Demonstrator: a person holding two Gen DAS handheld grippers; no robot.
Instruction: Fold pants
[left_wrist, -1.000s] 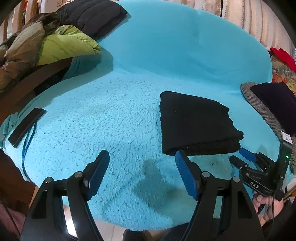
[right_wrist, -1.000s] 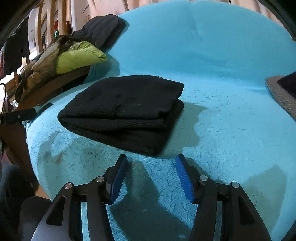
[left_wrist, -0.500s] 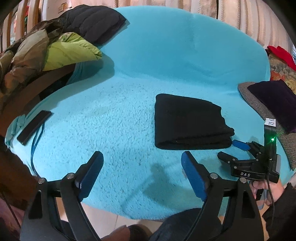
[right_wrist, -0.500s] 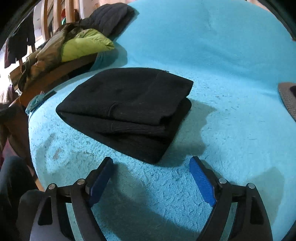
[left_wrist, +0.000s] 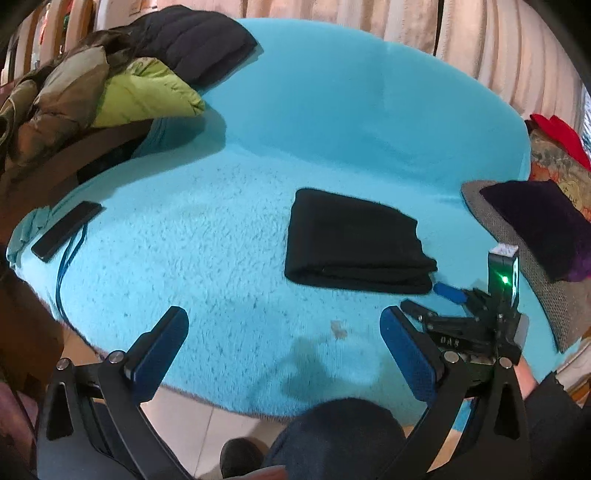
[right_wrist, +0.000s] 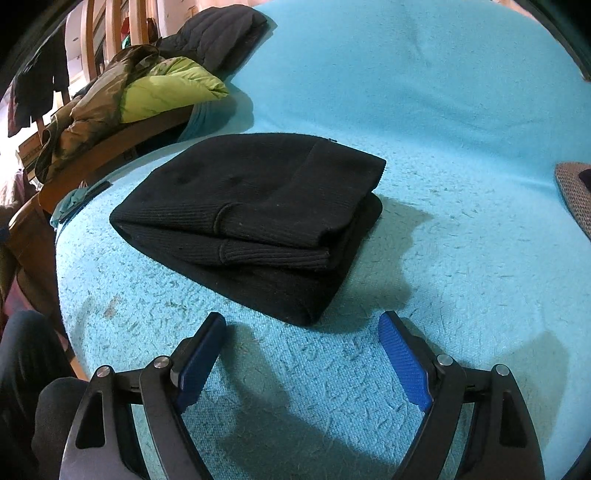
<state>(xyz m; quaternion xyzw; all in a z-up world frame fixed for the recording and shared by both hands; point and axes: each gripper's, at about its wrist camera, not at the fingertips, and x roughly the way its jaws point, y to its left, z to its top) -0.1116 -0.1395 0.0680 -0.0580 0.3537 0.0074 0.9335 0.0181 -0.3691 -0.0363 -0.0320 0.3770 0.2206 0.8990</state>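
The black pants (left_wrist: 351, 243) lie folded into a compact stack on the turquoise fleece blanket (left_wrist: 207, 236). In the right wrist view the pants (right_wrist: 258, 214) show their layered folded edges. My left gripper (left_wrist: 284, 328) is open and empty, held back above the near edge of the blanket. My right gripper (right_wrist: 301, 332) is open and empty, just short of the near corner of the pants. It also shows in the left wrist view (left_wrist: 428, 299), low by the stack's right end.
Jackets, black, olive and lime (left_wrist: 122, 77), are piled on a wooden chair at the back left. A black phone (left_wrist: 66, 230) with a blue cord lies at the blanket's left edge. A grey cushion with a dark purple cloth (left_wrist: 535, 229) sits at the right. Floor tiles (left_wrist: 207, 421) below.
Both grippers have opened wider and pulled back from the folded pants. The left gripper has risen and moved farther from the stack.
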